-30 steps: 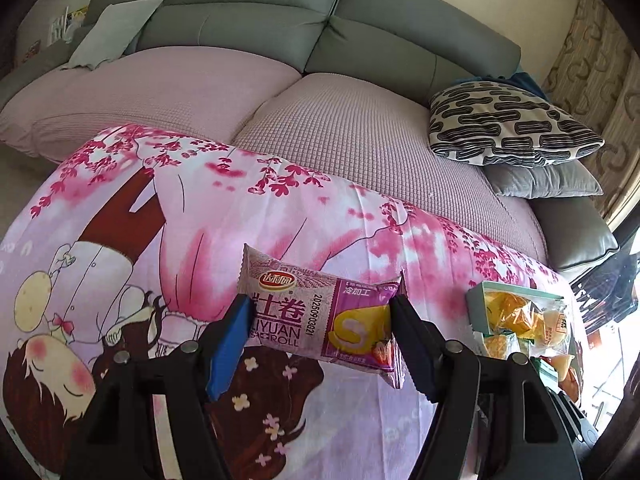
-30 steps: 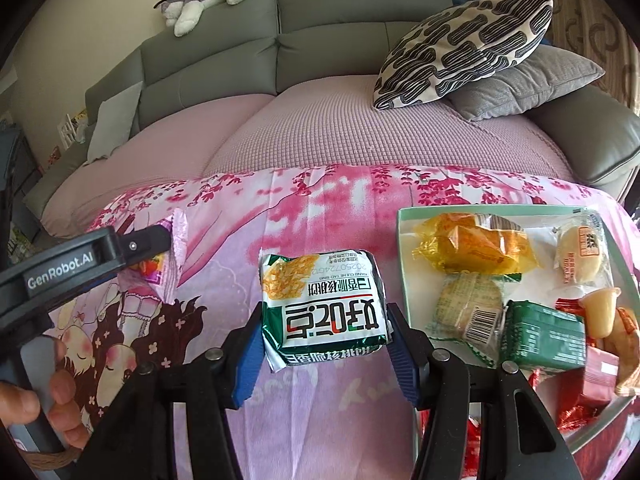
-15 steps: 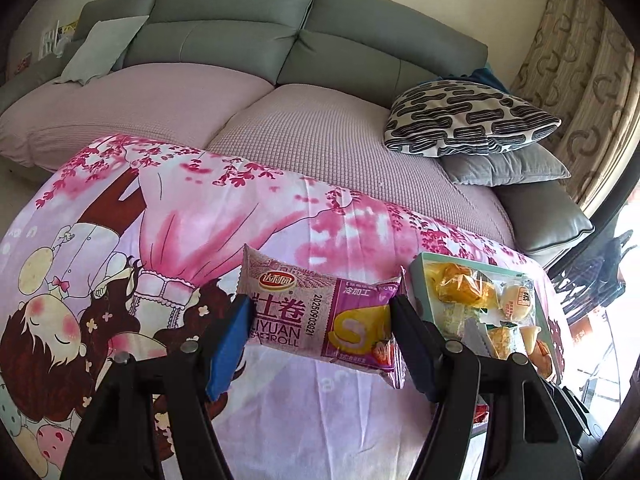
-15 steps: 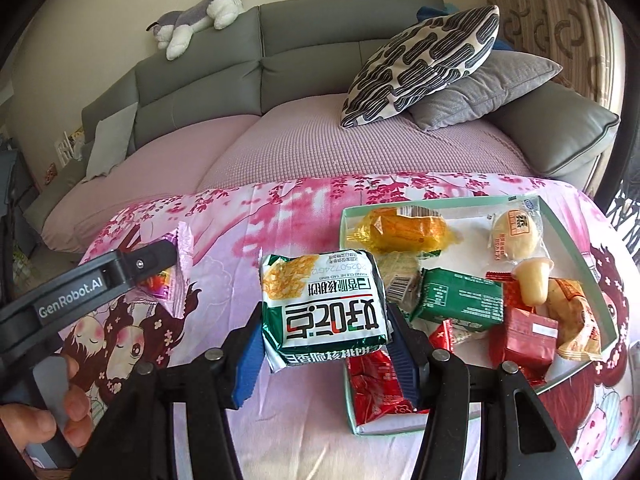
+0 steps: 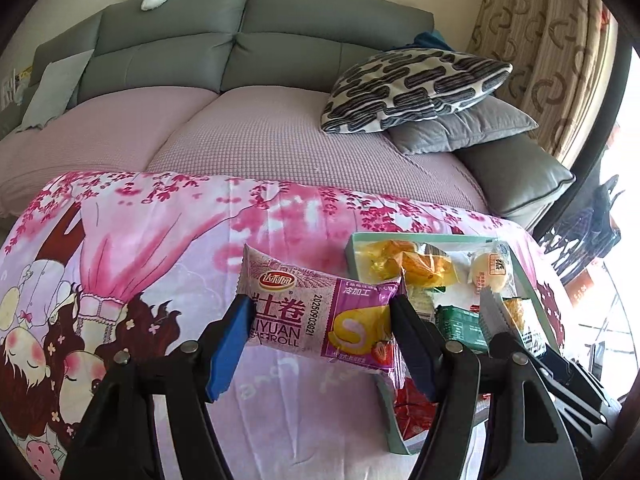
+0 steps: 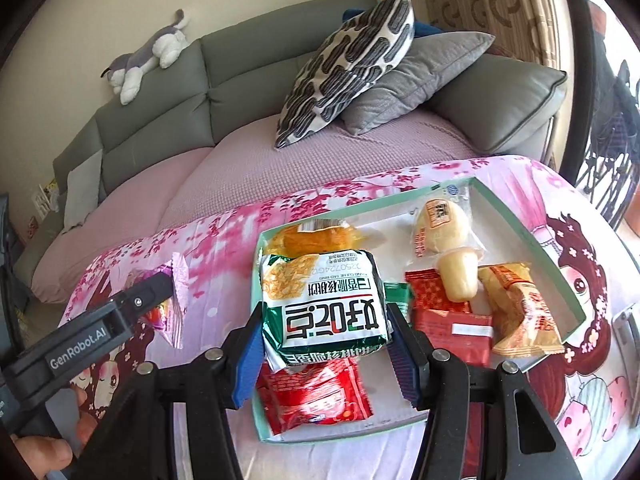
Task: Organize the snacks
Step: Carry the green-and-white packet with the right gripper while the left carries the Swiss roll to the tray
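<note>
Left wrist view: purple roll packet (image 5: 320,316) is gripped between the jaws of the left gripper (image 5: 322,344), held above the desk cloth; box (image 5: 532,280) lies right of the jaws, not yet reached.
Right wrist view: green walnut-cake packet (image 6: 324,304) is clamped by the right gripper (image 6: 324,352), held over the box's near-left part.
Progress: about eight snacks are counted in the box; two are left, both held.

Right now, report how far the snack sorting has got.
Done: several snacks already lie in the tray. In hand: the right gripper holds a green packet over the tray; the left gripper holds a purple roll beside it. Left: both packets go in.
</note>
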Tool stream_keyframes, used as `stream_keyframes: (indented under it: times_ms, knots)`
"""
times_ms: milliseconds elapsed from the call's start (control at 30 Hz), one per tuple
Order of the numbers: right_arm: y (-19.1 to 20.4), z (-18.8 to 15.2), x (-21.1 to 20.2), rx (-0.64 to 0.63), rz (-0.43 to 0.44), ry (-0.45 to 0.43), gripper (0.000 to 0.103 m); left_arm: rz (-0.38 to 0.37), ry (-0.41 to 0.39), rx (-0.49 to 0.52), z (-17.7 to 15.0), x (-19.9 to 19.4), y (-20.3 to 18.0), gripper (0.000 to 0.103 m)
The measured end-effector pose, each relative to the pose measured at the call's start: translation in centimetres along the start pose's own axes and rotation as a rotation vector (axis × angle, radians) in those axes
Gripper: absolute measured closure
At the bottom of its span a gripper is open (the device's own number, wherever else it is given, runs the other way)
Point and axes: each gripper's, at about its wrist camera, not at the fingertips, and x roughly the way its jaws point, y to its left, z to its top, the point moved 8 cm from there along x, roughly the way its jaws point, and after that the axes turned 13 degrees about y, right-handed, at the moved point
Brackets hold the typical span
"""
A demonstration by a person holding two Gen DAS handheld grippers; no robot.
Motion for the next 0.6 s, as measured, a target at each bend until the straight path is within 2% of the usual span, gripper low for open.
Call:
stream_keyframes:
  times_ms: [267,600]
  knots:
    - [-5.7,1.0,-0.1,0.114,-0.062,-0.028,0.044,-0.033,0.025,0.103,0.7,2.3,-5.2,0.031]
    - [-8.3,2.5,0.3,0.142,-0.110,-0.055,0.044,-0.056,0.037,0.165,2.8,4.2,-9.3,0.031]
